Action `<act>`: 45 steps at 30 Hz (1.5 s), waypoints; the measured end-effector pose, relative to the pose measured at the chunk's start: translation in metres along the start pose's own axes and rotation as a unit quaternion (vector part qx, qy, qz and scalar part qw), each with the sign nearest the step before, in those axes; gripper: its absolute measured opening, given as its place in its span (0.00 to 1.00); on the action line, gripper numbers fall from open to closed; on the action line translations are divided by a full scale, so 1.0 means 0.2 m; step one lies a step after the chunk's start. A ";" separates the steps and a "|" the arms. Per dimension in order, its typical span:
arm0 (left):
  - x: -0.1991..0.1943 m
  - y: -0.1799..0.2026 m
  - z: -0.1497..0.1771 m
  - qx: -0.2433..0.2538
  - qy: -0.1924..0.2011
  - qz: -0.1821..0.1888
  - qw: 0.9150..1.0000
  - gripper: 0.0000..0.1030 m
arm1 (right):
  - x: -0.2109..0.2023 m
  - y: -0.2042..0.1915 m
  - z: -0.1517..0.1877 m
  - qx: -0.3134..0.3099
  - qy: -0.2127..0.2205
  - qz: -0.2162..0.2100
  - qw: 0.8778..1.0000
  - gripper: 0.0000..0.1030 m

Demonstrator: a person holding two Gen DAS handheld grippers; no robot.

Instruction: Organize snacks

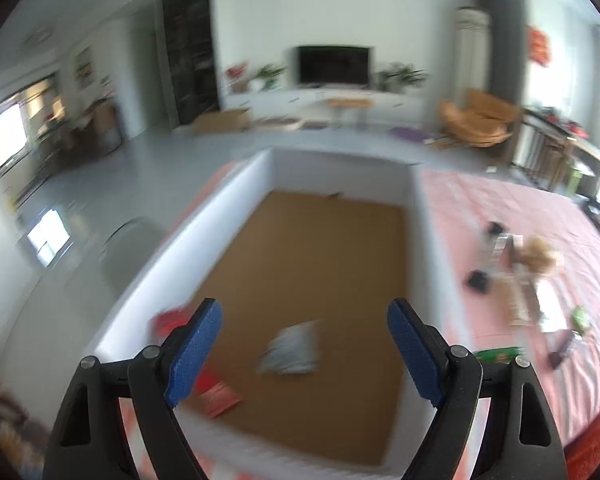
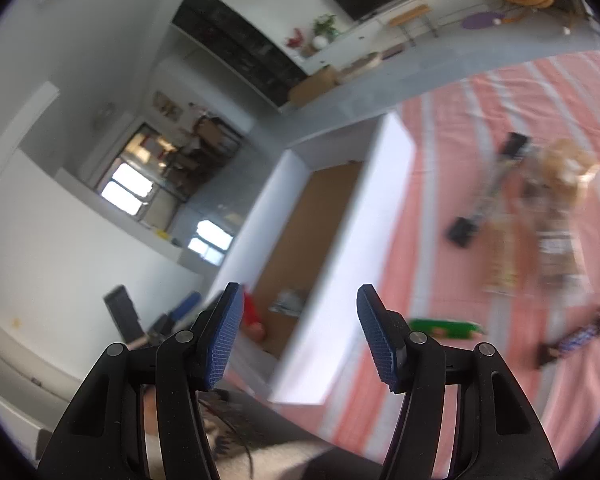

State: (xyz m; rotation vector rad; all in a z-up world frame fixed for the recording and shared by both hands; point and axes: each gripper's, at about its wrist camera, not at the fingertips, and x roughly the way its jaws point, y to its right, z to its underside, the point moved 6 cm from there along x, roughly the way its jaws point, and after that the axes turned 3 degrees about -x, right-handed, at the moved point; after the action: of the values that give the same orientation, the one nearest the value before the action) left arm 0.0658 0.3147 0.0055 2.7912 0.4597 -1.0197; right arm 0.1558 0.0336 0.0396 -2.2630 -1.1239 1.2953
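A shallow white-walled box with a brown cardboard floor (image 1: 256,184) sits on a table covered with a pink-and-white striped cloth (image 1: 500,200). The left gripper (image 1: 305,354) hangs over the near end of the box, its blue-padded jaws spread wide with nothing pinched between them. Below and between those jaws, a silvery grey snack packet (image 1: 294,348) lies blurred on the box floor; whether it rests there or is in mid-air cannot be told. A red snack packet (image 1: 168,320) lies against the left wall of the box, and a flat red-and-pink packet (image 1: 220,396) lies near the front corner, partly behind the left pad.

The right gripper (image 2: 300,334) is beside the box, its jaws parted and empty, framing the white right-hand wall (image 2: 340,280).

To the right of the box, well apart from it, loose snacks lie scattered on the cloth: a green wrapped bar (image 2: 444,327) just beside the box wall, a dark blue twisted-end candy (image 2: 576,338) farther right, and a blurred heap of clear and tan packets (image 2: 540,216) beyond them.

Across the room stand a dark television on a white low cabinet (image 1: 334,66) and an orange-brown chair (image 1: 480,120).
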 end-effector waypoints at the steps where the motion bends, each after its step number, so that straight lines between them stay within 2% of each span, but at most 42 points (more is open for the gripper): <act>1: 0.02 0.07 -0.01 0.013 0.006 0.011 1.000 0.84 | -0.08 0.04 -0.01 -0.013 -0.004 0.039 0.999 0.61; 3: 0.07 0.18 -0.01 0.044 0.016 0.015 0.999 0.85 | -0.29 0.10 -0.01 -0.053 -0.011 0.148 0.988 0.64; 4: 0.09 0.22 0.00 0.059 0.015 0.005 0.998 0.85 | -0.40 0.14 0.01 -0.079 -0.014 0.217 0.973 0.67; 6: 0.18 0.29 0.03 0.095 -0.001 -0.024 0.995 0.85 | -0.64 0.19 0.07 -0.128 -0.029 0.351 0.927 0.70; 8: 0.24 0.34 0.08 0.105 -0.023 -0.021 0.994 0.85 | -0.80 0.23 0.17 -0.155 -0.052 0.437 0.884 0.72; 9: 0.27 0.36 0.10 0.101 -0.040 -0.010 0.994 0.85 | -0.84 0.26 0.21 -0.159 -0.062 0.463 0.870 0.75; 10: 0.30 0.39 0.12 0.103 -0.050 -0.008 0.993 0.85 | -0.87 0.29 0.28 -0.157 -0.066 0.475 0.863 0.75; 12: 0.28 0.45 0.10 0.111 -0.037 -0.018 0.993 0.85 | -0.85 0.33 0.37 -0.138 -0.058 0.464 0.873 0.75; 13: 0.27 0.47 0.08 0.101 -0.032 -0.012 0.994 0.85 | -0.80 0.38 0.42 -0.125 -0.052 0.444 0.886 0.75; 14: 0.28 0.49 0.06 0.086 -0.035 0.002 0.996 0.85 | -0.73 0.43 0.47 -0.111 -0.044 0.419 0.900 0.75; 16: 0.25 0.55 0.09 0.055 -0.051 0.030 0.997 0.85 | -0.62 0.56 0.53 -0.084 -0.016 0.395 0.915 0.75; 18: 0.27 0.58 0.10 0.032 -0.068 0.047 0.996 0.85 | -0.51 0.66 0.58 -0.064 0.015 0.398 0.915 0.75; 20: 0.29 0.58 0.11 0.023 -0.084 0.045 0.995 0.85 | -0.42 0.73 0.63 -0.042 0.046 0.392 0.918 0.75; 21: 0.27 0.57 0.11 0.017 -0.078 0.038 0.996 0.85 | -0.40 0.73 0.64 -0.038 0.061 0.385 0.920 0.75; 23: 0.17 0.56 0.09 0.013 -0.023 0.008 1.000 0.85 | -0.35 0.72 0.68 -0.051 0.070 0.387 0.918 0.75; 25: 0.04 0.60 0.05 0.024 0.050 -0.015 0.998 0.85 | -0.33 0.69 0.71 -0.087 0.063 0.404 0.908 0.75; 27: -0.05 0.67 0.04 0.028 0.087 0.003 0.996 0.95 | -0.32 0.69 0.72 -0.104 0.059 0.411 0.904 0.75; 29: -0.13 0.78 0.07 0.027 0.099 0.053 0.993 0.98 | -0.30 0.73 0.74 -0.094 0.050 0.407 0.907 0.75; 31: -0.16 0.90 0.11 0.032 0.086 0.101 0.991 0.99 | -0.29 0.77 0.74 -0.082 0.041 0.410 0.908 0.75; 34: -0.10 1.15 0.25 0.064 0.013 0.174 0.983 1.00 | -0.31 0.82 0.75 -0.055 0.044 0.411 0.909 0.75; 35: -0.07 1.20 0.30 0.074 -0.010 0.188 0.979 1.00 | -0.33 0.84 0.76 -0.041 0.046 0.412 0.909 0.75; 38: 0.03 1.34 0.44 0.083 -0.068 0.212 0.971 1.00 | -0.36 0.93 0.78 0.011 0.048 0.395 0.917 0.75; 41: 0.12 1.45 0.58 0.096 -0.105 0.229 0.963 1.00 | -0.39 1.01 0.79 0.064 0.050 0.366 0.927 0.75; 45: 0.20 1.57 0.76 0.140 -0.139 0.221 0.955 1.00 | -0.38 1.07 0.81 0.097 0.039 0.350 0.931 0.75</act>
State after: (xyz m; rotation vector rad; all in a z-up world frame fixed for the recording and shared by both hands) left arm 0.1059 -0.0069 -0.1299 2.7134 -0.3564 -1.4121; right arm 0.1024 -0.1799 -0.1304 -2.6217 -0.1160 1.4401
